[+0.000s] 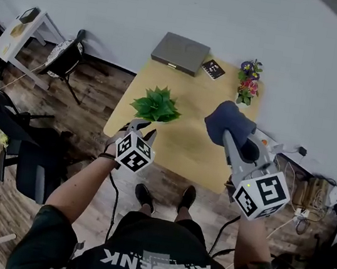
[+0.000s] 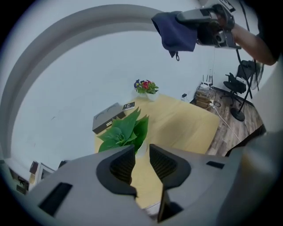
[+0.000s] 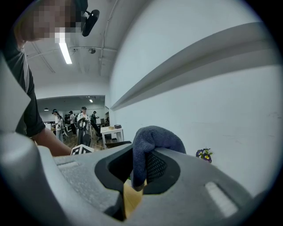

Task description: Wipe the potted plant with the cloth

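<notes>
**Wiping not begun: cloth in hand, plant untouched**

The right gripper [image 1: 233,141] was closed on the cloth [image 1: 226,122], a dark blue fabric bunched over the jaw tips and pinched between the pads in the right gripper view. It was held in the air above the table [image 1: 191,153], well apart from the plant.

The left gripper [image 1: 143,127] carried nothing. Its jaws stood a narrow gap apart and pointed toward the plant from the near table edge without touching it.

The potted plant [image 1: 156,105] stood upright on the left part of the table, near the front edge. It showed broad, bright green leaves fanned outward over a small pale pot. No dust or marks could be made out on the leaves.

Farther back lay a grey case [image 1: 180,53], a small dark book [image 1: 213,69] and a vase of flowers [image 1: 248,82] by the wall.

Judgement: the cloth was secured, while the approach, the steadying of the plant and the whole wipe remained to be done.
</notes>
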`<state>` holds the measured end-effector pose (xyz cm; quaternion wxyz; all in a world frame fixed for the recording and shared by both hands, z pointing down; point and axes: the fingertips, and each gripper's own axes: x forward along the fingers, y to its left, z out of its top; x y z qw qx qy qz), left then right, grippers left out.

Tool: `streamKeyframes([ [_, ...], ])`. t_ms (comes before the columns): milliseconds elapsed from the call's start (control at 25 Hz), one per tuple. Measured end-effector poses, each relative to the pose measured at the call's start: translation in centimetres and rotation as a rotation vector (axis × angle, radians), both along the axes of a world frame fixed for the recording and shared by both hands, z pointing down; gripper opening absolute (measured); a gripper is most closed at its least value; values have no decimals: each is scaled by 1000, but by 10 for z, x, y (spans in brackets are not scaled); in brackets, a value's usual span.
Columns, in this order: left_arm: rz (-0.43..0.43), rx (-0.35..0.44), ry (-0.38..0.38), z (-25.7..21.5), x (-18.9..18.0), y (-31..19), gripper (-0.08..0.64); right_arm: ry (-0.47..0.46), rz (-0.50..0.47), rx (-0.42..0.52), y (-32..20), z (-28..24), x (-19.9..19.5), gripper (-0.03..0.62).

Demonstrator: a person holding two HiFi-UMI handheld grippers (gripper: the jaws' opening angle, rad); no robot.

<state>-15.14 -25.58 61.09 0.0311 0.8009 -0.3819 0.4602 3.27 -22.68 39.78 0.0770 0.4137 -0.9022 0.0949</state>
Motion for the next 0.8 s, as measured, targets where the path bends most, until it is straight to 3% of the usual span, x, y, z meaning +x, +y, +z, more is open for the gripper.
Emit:
streamKeyframes([
  [360,74,-15,-131,49,11,-20,103,7,23,-48,6,27,13,37],
  [800,170,29,-283,73,9,-35,103,-2,58,-82,12,50,21,37],
])
